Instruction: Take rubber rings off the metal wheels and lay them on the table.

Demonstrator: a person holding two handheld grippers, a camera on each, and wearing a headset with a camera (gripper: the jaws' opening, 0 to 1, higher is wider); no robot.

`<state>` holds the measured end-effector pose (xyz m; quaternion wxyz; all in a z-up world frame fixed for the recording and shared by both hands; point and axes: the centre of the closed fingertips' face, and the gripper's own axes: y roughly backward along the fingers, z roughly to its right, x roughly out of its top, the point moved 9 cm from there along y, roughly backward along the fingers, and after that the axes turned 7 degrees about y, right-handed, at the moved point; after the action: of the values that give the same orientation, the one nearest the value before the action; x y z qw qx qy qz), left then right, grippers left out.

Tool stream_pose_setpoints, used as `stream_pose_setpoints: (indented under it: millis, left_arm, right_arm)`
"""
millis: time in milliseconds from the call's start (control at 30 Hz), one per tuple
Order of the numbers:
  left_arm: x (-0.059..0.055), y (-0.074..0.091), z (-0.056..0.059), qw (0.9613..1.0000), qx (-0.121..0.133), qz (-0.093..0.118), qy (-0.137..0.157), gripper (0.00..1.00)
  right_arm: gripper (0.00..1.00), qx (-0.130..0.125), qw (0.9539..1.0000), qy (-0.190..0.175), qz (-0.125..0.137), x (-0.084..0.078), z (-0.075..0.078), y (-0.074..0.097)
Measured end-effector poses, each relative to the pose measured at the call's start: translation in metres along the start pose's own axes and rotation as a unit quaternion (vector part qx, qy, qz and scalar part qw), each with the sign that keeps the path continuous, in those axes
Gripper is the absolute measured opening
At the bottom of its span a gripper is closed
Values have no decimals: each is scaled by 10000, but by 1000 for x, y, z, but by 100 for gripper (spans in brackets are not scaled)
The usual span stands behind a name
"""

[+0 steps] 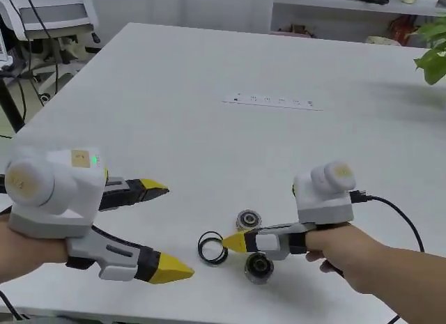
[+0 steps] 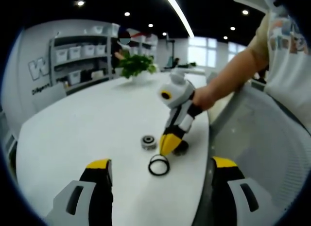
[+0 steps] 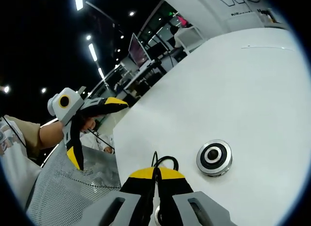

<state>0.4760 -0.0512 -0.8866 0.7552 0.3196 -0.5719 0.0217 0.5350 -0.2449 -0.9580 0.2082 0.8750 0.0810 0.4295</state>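
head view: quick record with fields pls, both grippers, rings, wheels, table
left gripper: open, holds nothing, left of the parts
right gripper: jaws shut, tip at the edge of the rubber rings; whether it grips them is unclear
rubber rings: black, lying on the table, off the wheels
far wheel: bare metal, flat on the table, beyond the right gripper
near wheel: darker, on the person's side of the right gripper; ring on or off unclear
table: white
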Motion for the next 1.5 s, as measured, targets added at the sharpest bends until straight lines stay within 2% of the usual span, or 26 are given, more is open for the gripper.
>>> stream_pose_setpoints:
  millis: [400,600,933,1200,1500]
  left_arm:
    - [-1,-1,1,10000,-7,-44,18,84]
    - [-1,-1,0,10000,-2,-67,14,84]
    - [-1,-1,1,9999,-5,-109,21,84]
    - [0,-2,2,9999,-21,-106,33,84]
    - [4,-1,2,9999,-40,-80,61,84]
  right_arm:
    - [0,-181,9996,141,-168,-3,3,-1]
    - [0,-275,9988,330,-247,-3,4,-2]
    - [10,-352,9971,563,-360,-4,2,-1]
    - [15,-319,9969,678,-223,2,-3,5]
    - [20,-414,9954,859,101,17,-6,22]
